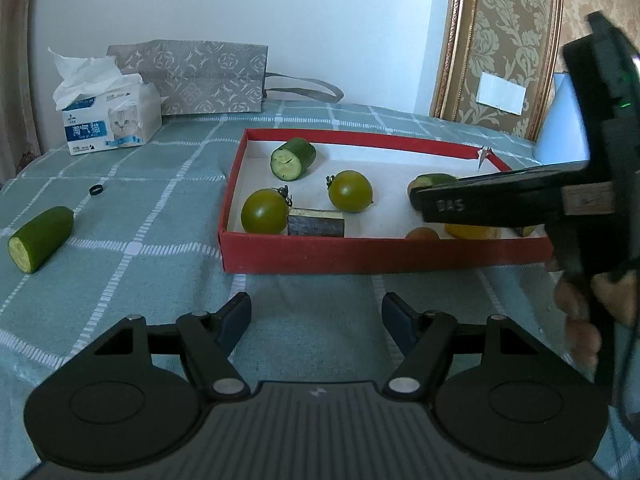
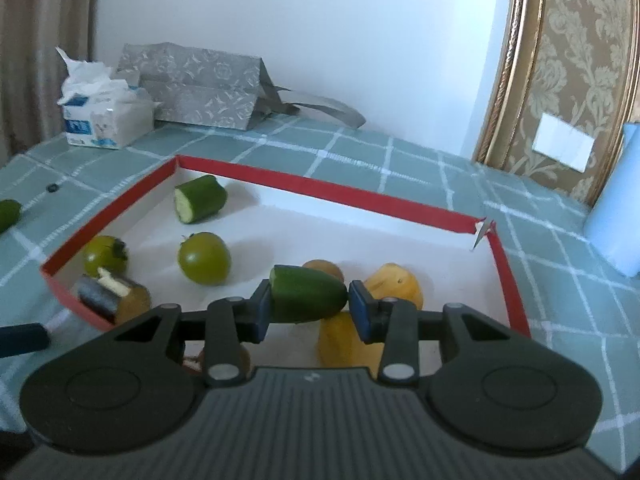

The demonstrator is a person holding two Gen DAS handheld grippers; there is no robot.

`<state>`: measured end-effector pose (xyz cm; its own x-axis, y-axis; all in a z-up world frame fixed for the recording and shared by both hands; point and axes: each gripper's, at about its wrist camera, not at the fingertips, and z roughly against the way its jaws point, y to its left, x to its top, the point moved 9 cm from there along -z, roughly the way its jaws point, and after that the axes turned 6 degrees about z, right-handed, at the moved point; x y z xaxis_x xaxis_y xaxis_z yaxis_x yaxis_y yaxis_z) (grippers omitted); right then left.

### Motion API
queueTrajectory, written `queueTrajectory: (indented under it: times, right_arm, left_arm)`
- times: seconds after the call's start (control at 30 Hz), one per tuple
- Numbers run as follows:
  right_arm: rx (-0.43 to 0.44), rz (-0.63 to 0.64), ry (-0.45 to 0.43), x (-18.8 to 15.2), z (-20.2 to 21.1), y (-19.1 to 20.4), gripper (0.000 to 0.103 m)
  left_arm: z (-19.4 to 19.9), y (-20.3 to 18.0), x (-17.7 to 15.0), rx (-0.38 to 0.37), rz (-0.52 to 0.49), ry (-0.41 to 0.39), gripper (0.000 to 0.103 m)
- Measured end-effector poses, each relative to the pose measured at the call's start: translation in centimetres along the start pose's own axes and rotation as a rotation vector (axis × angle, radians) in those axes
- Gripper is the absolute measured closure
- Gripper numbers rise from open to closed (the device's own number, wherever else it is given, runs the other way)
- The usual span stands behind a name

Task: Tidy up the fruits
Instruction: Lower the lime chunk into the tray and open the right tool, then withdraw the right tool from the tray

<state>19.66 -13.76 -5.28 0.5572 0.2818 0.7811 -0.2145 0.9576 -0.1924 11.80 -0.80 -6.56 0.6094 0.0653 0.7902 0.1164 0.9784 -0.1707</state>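
Note:
A red box (image 1: 376, 255) (image 2: 332, 191) with a white floor holds a cucumber piece (image 1: 293, 159) (image 2: 200, 199), two green tomatoes (image 1: 350, 191) (image 2: 204, 258), a dark block (image 1: 316, 222) and yellow fruit pieces (image 2: 394, 284). My right gripper (image 2: 308, 305) is shut on a cucumber end (image 2: 308, 294) (image 1: 434, 180), held over the box's near right part. My left gripper (image 1: 316, 320) is open and empty over the cloth in front of the box. Another cucumber piece (image 1: 40, 238) lies on the cloth, left of the box.
A tissue box (image 1: 112, 120) and a grey paper bag (image 1: 192, 76) stand at the table's back left. A small black ring (image 1: 96, 190) lies on the checked green cloth (image 1: 160, 208). A light blue object (image 2: 620, 200) stands at the right.

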Motion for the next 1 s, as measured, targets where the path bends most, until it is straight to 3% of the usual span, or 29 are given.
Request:
queueTrajectory:
  times: [0.2,0.4,0.8,0.9,1.0]
  right_arm:
    - [-0.008,0.003,-0.004,-0.4,-0.5,0.0,0.058]
    - [-0.008,-0.03,-0.045,-0.7,1.2,-0.7,0.04]
    - [-0.109,-0.159,-0.144,-2.9,9.0,-4.1,0.006]
    - [-0.126,-0.195,-0.187,-3.9,11.5,-4.8,0.0]
    - [-0.164,-0.207,-0.177,-5.3,12.7,-5.2,0.0]
  left_arm:
    - [-0.1,0.0,0.0,0.001,-0.003,0.0,0.031]
    - [-0.1,0.1,0.0,0.009,-0.004,-0.003,0.031]
    - [0.3,0.3,0.2,0.028,0.02,-0.016,0.028]
    - [0.8,0.5,0.5,0.037,0.05,-0.032,0.028]
    - [1.1,0.6,0.6,0.058,0.072,-0.038,0.027]
